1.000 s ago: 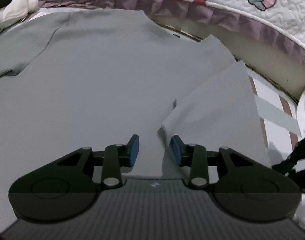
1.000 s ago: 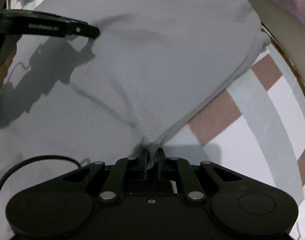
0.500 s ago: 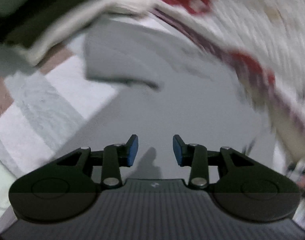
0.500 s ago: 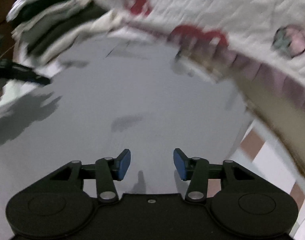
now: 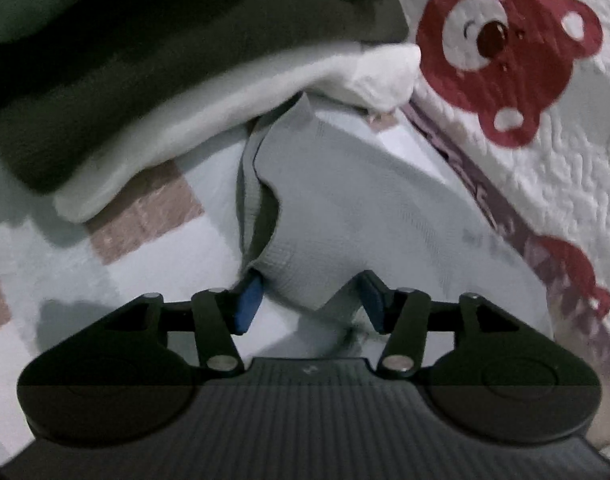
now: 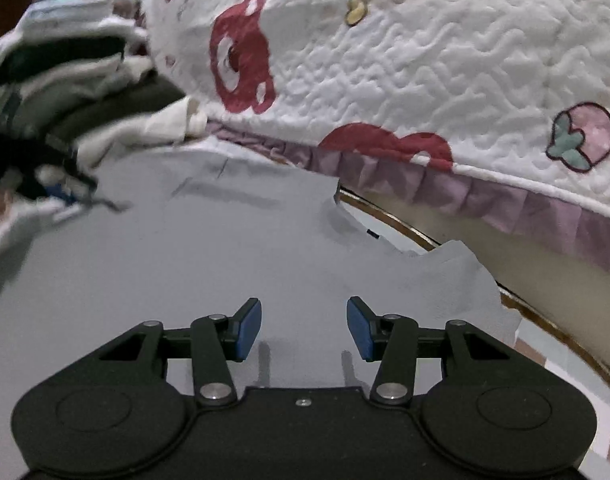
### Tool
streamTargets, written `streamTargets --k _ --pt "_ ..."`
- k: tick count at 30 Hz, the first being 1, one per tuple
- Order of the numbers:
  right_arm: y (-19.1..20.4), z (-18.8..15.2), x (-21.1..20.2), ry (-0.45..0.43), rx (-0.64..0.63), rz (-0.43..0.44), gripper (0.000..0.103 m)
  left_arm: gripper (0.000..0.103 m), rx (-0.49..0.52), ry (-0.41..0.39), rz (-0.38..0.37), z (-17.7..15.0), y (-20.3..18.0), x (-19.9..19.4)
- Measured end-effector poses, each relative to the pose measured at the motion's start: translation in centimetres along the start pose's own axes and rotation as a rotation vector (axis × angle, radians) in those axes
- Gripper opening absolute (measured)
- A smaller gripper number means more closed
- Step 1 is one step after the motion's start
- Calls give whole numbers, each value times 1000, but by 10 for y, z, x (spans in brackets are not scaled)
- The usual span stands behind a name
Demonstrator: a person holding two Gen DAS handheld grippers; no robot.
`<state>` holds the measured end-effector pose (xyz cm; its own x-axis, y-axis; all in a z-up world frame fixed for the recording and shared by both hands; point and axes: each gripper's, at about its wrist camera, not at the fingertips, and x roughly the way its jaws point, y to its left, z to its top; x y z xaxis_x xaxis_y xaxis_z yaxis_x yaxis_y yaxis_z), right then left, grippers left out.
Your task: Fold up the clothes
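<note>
Folding of the grey garment (image 6: 233, 248) stood between steps: it lay spread on the checked sheet (image 5: 137, 216) beside the bear-print quilt (image 6: 445, 60), its right portion apparently already turned in. The right claw (image 6: 303, 328) hung parted and empty above the cloth. The left claw (image 5: 307, 300), its jaws just having opened wider, straddled the sleeve cuff (image 5: 301, 272) without the pads pressing. Judged next: closing on that cuff, then carrying the sleeve across the body, clear of the stacked clothes (image 5: 125, 80).
</note>
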<state>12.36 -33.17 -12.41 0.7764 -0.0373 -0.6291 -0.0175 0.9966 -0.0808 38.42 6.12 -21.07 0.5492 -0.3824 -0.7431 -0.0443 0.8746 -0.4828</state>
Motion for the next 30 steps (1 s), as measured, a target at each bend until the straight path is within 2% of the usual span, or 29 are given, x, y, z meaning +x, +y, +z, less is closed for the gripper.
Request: streamTargets --k 5,6,7,8,9,10,11,13,14,17,18,19,20,22,24,25,26,27,28,30 --pt "5 -4 7 58 -1 18 53 57 81 -57 61 10 -18 15" --pt "6 -4 8 61 -5 25 53 53 102 -65 66 10 -22 17" --pt "8 -4 8 66 -7 34 53 45 132 -61 59 11 -26 21" --pt "9 -3 8 69 -9 42 53 4 182 -17 22 12 -31 26" --pt "10 -3 8 72 -9 46 53 6 227 31 0 13 -37 31" --pt "11 -4 10 82 -6 54 53 5 272 23 27 13 -46 29" --pt "12 -5 11 93 -4 62 53 5 331 0 39 10 -57 23" --pt "12 -8 15 122 3 81 53 5 480 -102 31 -2 -83 3" --pt "10 -10 17 133 8 81 53 5 566 -139 11 -13 -96 -7" --pt "4 -16 23 165 35 84 53 6 811 -111 -88 -56 -135 -27" --pt "0 -17 24 171 62 87 53 9 877 -60 -134 -70 -145 -29" --pt "-5 -18 24 176 99 90 53 14 913 60 -188 -85 -150 -24" --pt "-10 -19 25 180 137 92 53 15 948 145 -195 -99 -152 -18" --pt "-17 -21 25 185 192 86 53 20 962 213 -154 -115 -146 -13" --pt "-21 -21 24 186 217 92 53 31 894 245 -150 -117 -132 -16" --pt "-22 -21 23 185 226 96 53 34 838 243 -158 -114 -122 -22" --pt "-24 -20 22 185 234 100 53 43 782 241 -165 -111 -112 -29" --pt "-25 -20 22 186 245 105 53 47 730 237 -167 -109 -103 -35" --pt "-26 -20 22 185 258 113 53 47 693 228 -151 -107 -94 -41" --pt "-27 -19 22 186 281 130 53 49 698 189 -67 -109 -83 -52"
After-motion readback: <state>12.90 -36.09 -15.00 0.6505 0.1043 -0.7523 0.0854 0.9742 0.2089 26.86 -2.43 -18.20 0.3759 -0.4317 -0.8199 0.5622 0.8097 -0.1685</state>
